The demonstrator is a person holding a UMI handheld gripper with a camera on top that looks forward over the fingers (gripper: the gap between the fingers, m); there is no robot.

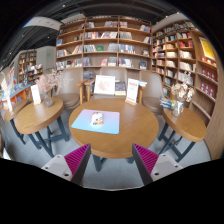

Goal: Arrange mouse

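Ahead, a small mouse (97, 119), orientation unclear, is lying on a light-blue rectangular mat (98, 122). Gripper (110, 160) fingers are standing wide apart before the round wooden table (135, 132).

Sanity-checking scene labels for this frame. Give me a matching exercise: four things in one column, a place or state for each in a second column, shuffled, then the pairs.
Things:
1. mouse
2. mat
3. gripper
4. bookshelves

Places or states:
A. lining the far wall, beyond the tables
B. open, with nothing between the fingers
C. lying on the mat, toward its left side
D. flat on the round table, just ahead of the fingers

Pairs: 1-C, 2-D, 3-B, 4-A
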